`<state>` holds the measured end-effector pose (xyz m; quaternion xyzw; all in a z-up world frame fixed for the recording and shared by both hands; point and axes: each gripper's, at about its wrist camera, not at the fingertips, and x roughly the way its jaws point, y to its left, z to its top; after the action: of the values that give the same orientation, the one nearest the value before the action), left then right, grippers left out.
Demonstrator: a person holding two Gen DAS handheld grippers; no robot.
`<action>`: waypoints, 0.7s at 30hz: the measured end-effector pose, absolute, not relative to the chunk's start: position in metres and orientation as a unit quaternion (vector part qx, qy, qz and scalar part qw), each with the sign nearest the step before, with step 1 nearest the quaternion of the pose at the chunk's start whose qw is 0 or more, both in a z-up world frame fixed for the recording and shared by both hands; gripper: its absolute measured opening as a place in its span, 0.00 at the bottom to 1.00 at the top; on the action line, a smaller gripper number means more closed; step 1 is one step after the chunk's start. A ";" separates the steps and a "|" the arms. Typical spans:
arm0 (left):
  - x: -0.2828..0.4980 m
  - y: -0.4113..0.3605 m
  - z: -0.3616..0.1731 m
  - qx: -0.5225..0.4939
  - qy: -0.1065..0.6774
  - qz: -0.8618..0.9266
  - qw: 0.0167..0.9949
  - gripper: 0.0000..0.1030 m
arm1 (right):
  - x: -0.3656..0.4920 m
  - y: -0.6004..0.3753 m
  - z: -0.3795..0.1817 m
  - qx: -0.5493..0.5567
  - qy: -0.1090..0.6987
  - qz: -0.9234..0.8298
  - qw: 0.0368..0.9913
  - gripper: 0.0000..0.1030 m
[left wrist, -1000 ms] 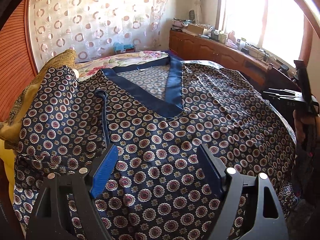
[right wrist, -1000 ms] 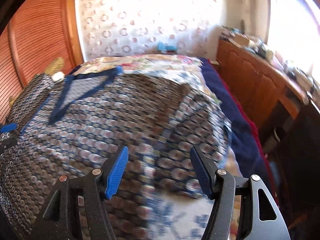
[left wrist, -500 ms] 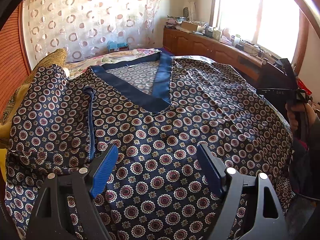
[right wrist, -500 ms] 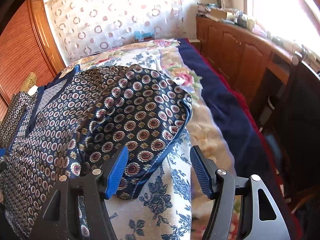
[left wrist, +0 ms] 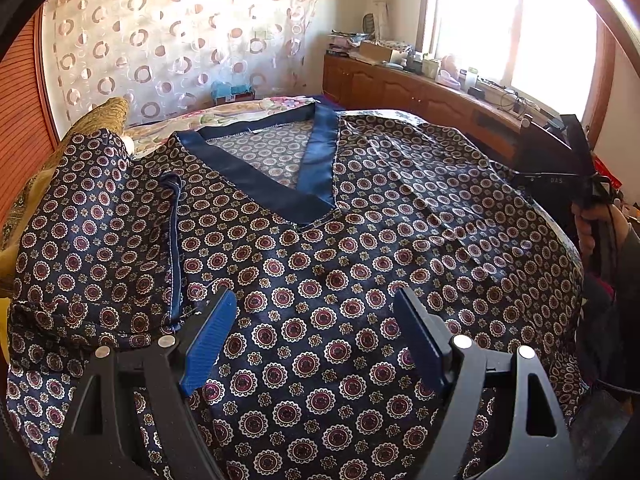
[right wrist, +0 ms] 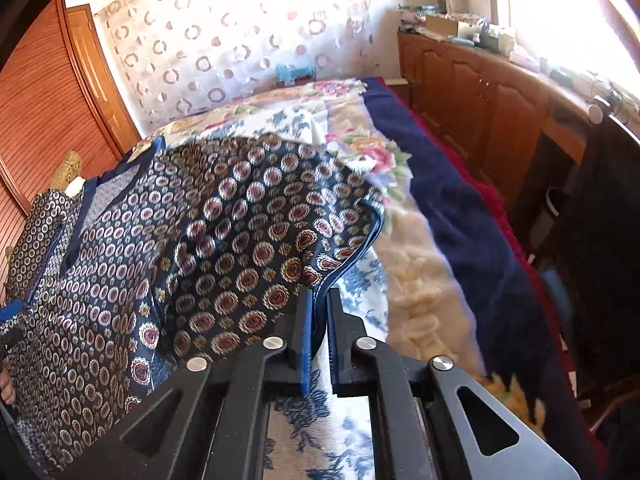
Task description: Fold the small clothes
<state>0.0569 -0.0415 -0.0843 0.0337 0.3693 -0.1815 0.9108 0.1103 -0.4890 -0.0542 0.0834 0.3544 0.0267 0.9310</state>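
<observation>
Bedding w/ blue floral print [right wrist: 308,432] fills lower centre, bed [right wrist: 448,216] beyond, wood cabinets [right wrist: 480,92] upper right. Patterned shirt [left wrist: 320,280] lies spread mid-frame. Right hand-held gripper [right wrist: 319,300] just closed, pinching shirt's sleeve hem [right wrist: 352,258]. Left hand-held gripper [left wrist: 316,308] wide open over shirt, holding nothing.

1. You can make out one faint marking only: pale characters on the black body of the right tongs [left wrist: 560,178], at about 3 o'clock in the left wrist view. They look like "DAS", but the print is too small and dim to be sure.
2. In the right wrist view you have nothing legible.
3. The boxes and bottles on the wooden cabinet [left wrist: 400,84] under the window are too small and blurred for any label to be read.
</observation>
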 end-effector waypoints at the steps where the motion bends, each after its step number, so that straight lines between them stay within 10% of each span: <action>1: 0.057 -0.041 -0.084 0.033 0.369 -0.181 0.911 0.79 | 0.107 -0.489 -0.051 0.078 0.348 0.022 0.934 0.04; 21: 0.049 -0.015 -0.062 0.000 0.332 -0.148 0.931 0.79 | 0.069 -0.366 0.051 -0.026 0.219 0.142 0.965 0.03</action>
<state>0.0492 -0.0147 -0.0618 0.0000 0.3324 -0.1482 0.9314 0.0687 -0.3665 0.0511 -0.0259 0.2188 0.1418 0.9651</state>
